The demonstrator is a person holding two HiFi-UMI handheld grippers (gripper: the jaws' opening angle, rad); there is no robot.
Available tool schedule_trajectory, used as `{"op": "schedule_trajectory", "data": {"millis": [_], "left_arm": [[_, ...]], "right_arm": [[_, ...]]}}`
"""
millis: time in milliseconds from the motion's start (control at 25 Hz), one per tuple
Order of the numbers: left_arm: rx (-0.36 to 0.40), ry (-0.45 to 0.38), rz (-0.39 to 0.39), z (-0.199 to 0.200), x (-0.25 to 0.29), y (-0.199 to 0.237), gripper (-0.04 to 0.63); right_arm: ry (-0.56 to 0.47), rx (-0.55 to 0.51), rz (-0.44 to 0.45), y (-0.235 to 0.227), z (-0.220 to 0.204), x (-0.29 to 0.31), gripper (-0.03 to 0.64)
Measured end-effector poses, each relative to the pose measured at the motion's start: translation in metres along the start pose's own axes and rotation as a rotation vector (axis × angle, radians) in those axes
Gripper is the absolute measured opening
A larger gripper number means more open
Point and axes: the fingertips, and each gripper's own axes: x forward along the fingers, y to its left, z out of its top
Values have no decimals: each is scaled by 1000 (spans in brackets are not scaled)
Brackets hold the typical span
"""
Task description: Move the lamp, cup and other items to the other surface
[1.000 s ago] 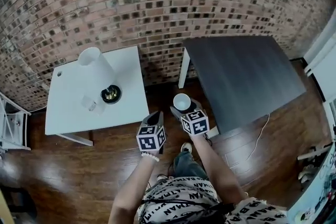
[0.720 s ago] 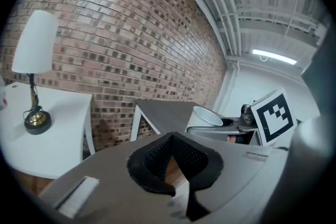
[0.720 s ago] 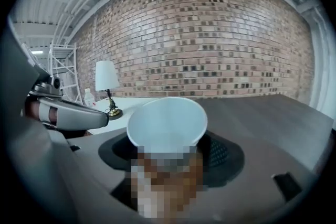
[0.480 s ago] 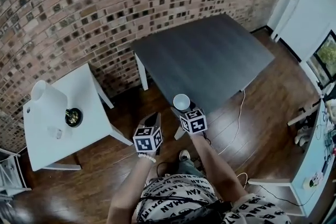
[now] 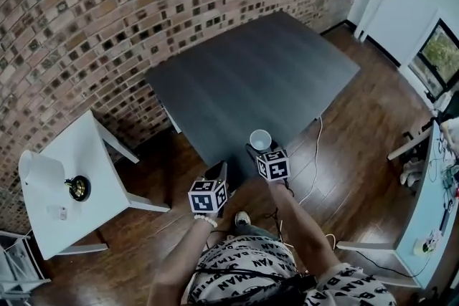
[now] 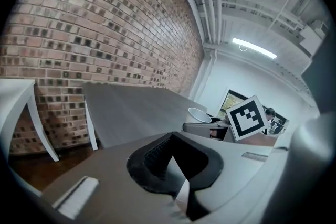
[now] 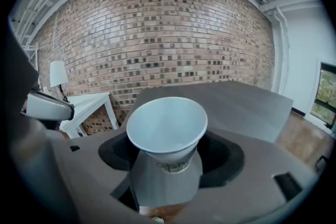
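Note:
A white paper cup stands upright between the jaws of my right gripper, which is shut on its lower part. The cup hangs over the near edge of the dark grey table. In the right gripper view the cup fills the middle, with the right gripper clamped on its base. My left gripper is beside it, shut and holding nothing. On the white table at far left are the white-shaded lamp, its dark round base and a small clear item.
A brick wall runs behind both tables. A white cable trails over the wooden floor to the dark table's right. A light blue desk lines the right edge. A white rack stands at bottom left.
The view has swung right: the dark table has come to the middle and the white table with the lamp has slid to the far left. Both grippers and the cup moved toward the dark table.

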Motion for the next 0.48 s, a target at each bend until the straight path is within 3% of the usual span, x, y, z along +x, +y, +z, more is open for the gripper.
{"op": "schedule_trajectory", "data": {"millis": [480], "left_arm": [[-10, 54, -13, -10, 83, -24, 0]], "right_arm": [[40, 65, -58, -99, -44, 32, 345]]}}
